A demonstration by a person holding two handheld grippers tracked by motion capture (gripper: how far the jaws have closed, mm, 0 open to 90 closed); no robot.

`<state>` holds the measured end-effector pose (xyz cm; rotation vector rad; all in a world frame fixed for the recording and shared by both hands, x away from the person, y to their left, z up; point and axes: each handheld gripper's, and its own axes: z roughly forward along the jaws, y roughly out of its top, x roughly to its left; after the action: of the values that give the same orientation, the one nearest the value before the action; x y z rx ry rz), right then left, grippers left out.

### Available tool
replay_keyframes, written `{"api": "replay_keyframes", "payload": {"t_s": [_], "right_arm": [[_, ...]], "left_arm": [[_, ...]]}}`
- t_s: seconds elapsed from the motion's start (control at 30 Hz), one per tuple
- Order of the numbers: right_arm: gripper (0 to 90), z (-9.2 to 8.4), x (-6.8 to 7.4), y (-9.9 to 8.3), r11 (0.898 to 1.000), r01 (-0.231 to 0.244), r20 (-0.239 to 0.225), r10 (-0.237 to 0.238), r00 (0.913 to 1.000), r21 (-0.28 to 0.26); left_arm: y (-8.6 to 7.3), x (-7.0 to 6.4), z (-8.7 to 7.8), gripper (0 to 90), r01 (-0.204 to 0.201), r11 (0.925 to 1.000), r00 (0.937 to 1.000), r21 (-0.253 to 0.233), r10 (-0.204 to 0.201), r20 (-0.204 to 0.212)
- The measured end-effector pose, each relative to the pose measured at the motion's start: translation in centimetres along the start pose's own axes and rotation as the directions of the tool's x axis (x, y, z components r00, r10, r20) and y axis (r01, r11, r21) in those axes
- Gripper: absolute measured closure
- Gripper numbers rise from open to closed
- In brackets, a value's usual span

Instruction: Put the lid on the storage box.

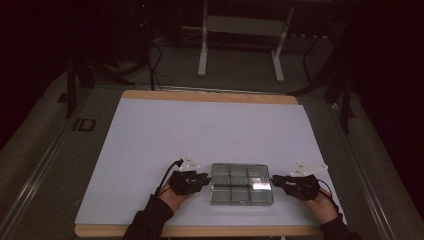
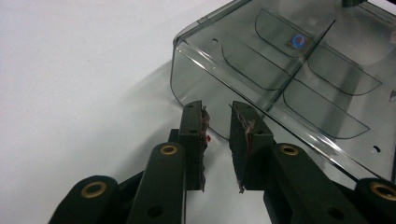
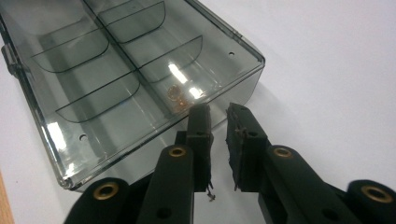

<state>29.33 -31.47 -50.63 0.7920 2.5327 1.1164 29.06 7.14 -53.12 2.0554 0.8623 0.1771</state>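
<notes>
High view: a clear smoky plastic box (image 1: 242, 183) with divided compartments is lying flat on the white counter (image 1: 200, 130), near the person's edge, lid closed. The left claw (image 1: 205, 179) is sitting just at the box's left end and the right claw (image 1: 274, 179) just at its right end, each held in a hand coming up from the bottom; the box is lying between them. A wooden strip is showing along the counter's near and far edges, and a white metal frame (image 1: 240, 35) is standing on the dark floor beyond. Left gripper view: the left claw (image 2: 217, 116) is pointing at a rounded corner of the box (image 2: 280, 70), its two black jaws standing a narrow gap apart with nothing between them, worn pads (image 2: 203, 122) fraying at the edges; the tips are sitting just short of the box wall. Right gripper view: the right claw (image 3: 218, 114) is likewise gaping narrowly, holding nothing, its tips close up against the long side wall of the box (image 3: 116, 70); whether they are touching it I cannot tell. Curved dividers are showing through the lid, and a small brownish mark (image 3: 175, 95) is lying inside near the wall.
</notes>
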Motion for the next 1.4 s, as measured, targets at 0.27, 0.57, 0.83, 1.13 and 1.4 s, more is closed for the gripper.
{"api": "replay_keyframes", "payload": {"t_s": [0.27, 0.57, 0.83, 1.13, 1.4], "right_arm": [[55.5, -0.5, -0.5, -0.2, 0.998, -0.043, 0.050, 0.045, 0.9977, -0.039], [24.7, -0.8, -1.2, -0.4, 0.986, -0.136, 0.055, 0.141, 0.9884, -0.096], [13.1, -1.3, -1.7, -0.9, 0.978, -0.145, 0.073, 0.157, 0.9850, -0.149], [11.4, -1.5, -1.8, -1.8, 0.978, -0.128, 0.092, 0.144, 0.9853, -0.164], [11.4, -1.4, -1.9, -2.6, 0.981, -0.132, 0.105, 0.148, 0.9834, -0.143]], "left_arm": [[-0.3, 0.7, -0.4, 51.9, 0.040, 0.9983, 0.9982, -0.043, -0.042, -0.042], [-0.4, 1.2, -0.9, 19.8, 0.081, 0.9932, 0.9965, -0.083, -0.083, -0.015], [-0.8, 1.7, -1.2, 1.0, 0.101, 0.9869, 0.9949, -0.125, -0.099, 0.019], [-1.2, 1.6, -1.3, 1.0, 0.097, 0.9863, 0.9951, -0.133, -0.098, -0.002], [-1.9, 1.9, -2.1, 1.0, 0.106, 0.9836, 0.9940, -0.146, -0.109, -0.012]]}}
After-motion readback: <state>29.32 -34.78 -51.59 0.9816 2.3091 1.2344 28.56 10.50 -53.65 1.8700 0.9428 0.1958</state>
